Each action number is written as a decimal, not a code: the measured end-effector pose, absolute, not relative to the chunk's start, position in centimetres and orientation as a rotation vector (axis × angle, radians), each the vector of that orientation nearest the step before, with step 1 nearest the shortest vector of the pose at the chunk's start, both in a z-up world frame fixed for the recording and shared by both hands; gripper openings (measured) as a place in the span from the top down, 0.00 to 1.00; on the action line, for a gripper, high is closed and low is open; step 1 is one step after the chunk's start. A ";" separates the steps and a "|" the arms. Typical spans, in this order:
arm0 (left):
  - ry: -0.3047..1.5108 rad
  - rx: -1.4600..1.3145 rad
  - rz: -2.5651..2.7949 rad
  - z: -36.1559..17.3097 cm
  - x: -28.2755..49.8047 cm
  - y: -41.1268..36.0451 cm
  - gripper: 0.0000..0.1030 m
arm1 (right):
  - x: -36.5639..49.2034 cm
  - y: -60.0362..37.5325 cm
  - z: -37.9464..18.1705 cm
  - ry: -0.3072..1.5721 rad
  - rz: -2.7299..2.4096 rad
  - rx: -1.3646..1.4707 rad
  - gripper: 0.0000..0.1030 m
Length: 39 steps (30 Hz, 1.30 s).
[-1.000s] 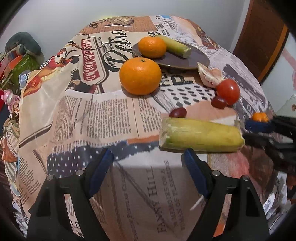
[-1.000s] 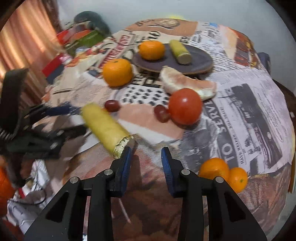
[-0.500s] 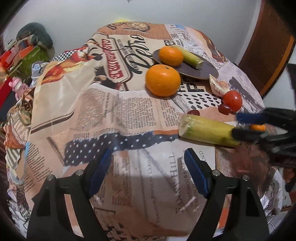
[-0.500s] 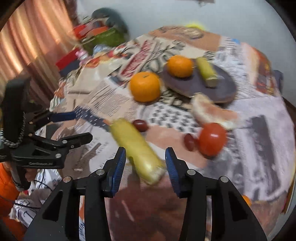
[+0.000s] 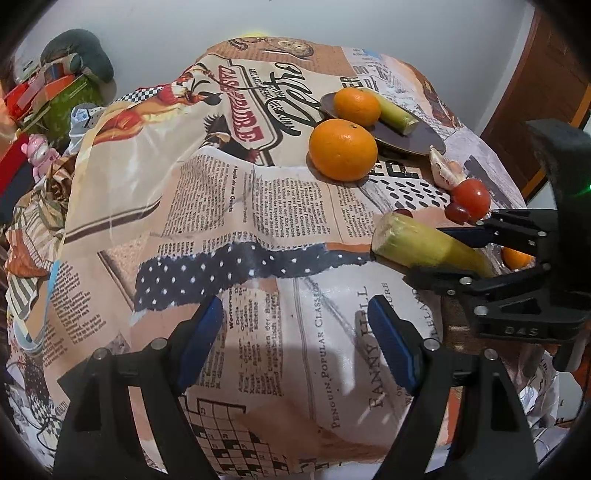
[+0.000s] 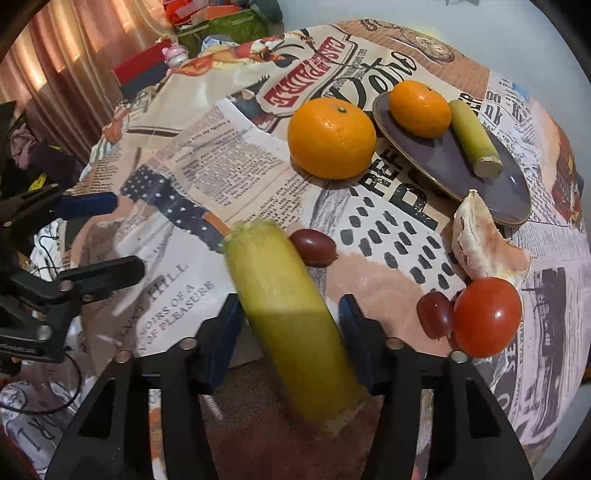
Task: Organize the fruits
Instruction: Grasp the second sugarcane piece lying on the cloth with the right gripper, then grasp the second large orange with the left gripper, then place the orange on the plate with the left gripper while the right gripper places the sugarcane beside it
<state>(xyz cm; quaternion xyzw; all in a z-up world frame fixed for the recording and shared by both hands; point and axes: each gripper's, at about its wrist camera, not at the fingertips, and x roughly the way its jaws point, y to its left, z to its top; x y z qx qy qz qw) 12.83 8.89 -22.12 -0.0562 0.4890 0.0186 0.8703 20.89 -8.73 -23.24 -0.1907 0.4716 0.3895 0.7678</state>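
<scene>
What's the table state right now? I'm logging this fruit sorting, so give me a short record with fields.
right claw: open, jaws have just been opening, straddling the long stalk
left claw: open, empty
plate: small orange, short stalk
off plate: large orange, tomato, grapes, peeled citrus piece

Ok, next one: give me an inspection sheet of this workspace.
Surface: newspaper-print tablecloth covers the table.
Job's things: plate holds small orange and short cane piece; large orange, citrus segment, tomato, grapes, long cane piece on the cloth.
Clutter: boxes and pink toy beyond the table.
Grippers: left gripper open, empty; right gripper jaws have just been opening, straddling the long cane piece, no clear clamp.
Cables: thin black cable below the table edge.
Surroundings: pale wall, curtain, wooden door.
</scene>
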 end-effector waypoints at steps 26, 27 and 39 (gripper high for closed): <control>0.977 -0.078 -0.013 -20.5 23.3 7.2 0.21 | 24.1 -17.9 -17.2 0.805 0.658 -0.151 0.65; 0.982 -0.067 -0.015 -20.7 24.0 6.9 0.21 | 24.4 -18.1 -17.1 0.802 0.652 -0.147 0.65; 1.029 -0.088 -0.011 -23.4 28.8 6.1 0.22 | 27.7 -20.1 -17.3 0.781 0.598 -0.082 0.65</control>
